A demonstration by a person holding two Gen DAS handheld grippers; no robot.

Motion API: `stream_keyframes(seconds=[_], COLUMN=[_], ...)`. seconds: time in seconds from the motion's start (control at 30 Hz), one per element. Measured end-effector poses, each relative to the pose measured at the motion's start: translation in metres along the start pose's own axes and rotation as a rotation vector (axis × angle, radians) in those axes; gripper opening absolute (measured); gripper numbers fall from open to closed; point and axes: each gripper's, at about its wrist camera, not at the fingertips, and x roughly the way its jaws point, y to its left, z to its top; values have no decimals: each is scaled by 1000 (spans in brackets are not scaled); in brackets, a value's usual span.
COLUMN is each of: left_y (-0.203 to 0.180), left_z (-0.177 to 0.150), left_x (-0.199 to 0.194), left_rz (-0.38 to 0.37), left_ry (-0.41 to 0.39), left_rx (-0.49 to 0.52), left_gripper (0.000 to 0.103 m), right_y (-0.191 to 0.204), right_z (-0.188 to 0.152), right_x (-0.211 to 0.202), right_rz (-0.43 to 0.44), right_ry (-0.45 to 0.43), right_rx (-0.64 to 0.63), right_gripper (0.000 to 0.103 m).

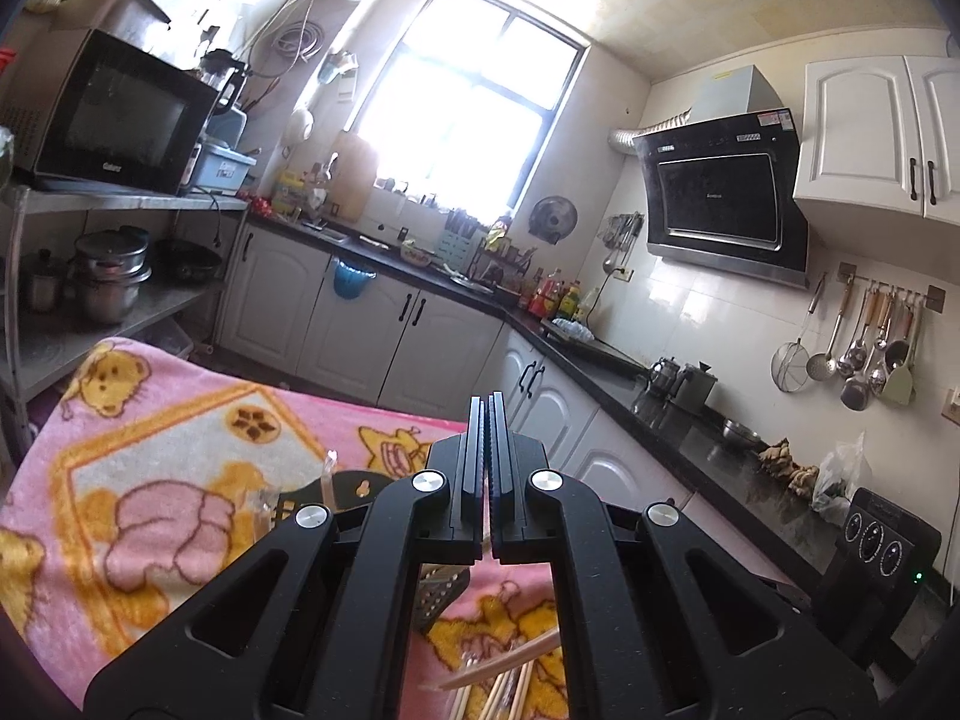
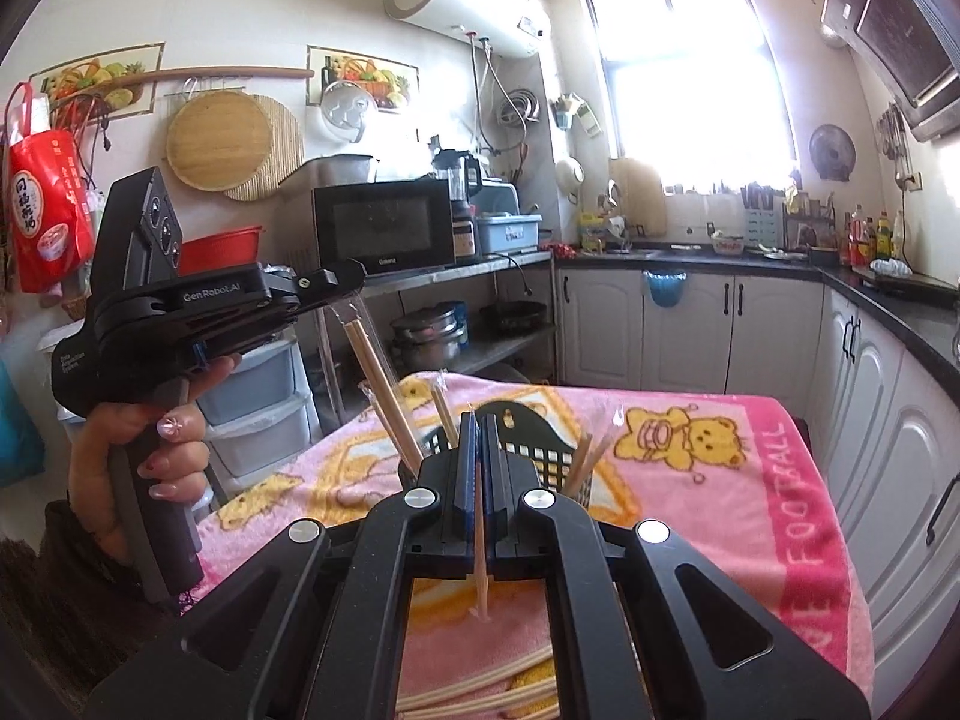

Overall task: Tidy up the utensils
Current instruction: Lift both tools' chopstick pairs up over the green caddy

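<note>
A black slotted utensil holder lies on the pink blanket, with wrapped chopsticks poking out of it. At the left of the right wrist view a hand holds my left gripper, shut on a wrapped pair of chopsticks that slants down toward the holder. My right gripper is shut on a single pale chopstick whose end hangs below the jaws. In the left wrist view my left gripper is shut above the holder. Loose chopsticks lie on the blanket beneath.
The pink bear-print blanket covers the table. A metal shelf with a microwave and pots stands beyond it. White cabinets under a dark counter run along the back and right. Ladles and spoons hang on a wall rail.
</note>
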Motion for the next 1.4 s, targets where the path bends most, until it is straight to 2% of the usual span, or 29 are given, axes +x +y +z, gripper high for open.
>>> stream_keyframes(seconds=[0.57, 1.4], left_y=[-7, -19], left_z=[22, 50], left_x=[2, 28], left_rz=[-2, 6], left_ry=[-57, -105], left_rx=[20, 72], left_gripper=[0, 0], right_y=[6, -15], right_z=[46, 100], right_x=[5, 19], right_rz=[8, -64], right_ry=[-120, -252], right_rx=[-52, -84], right_gripper=[2, 2])
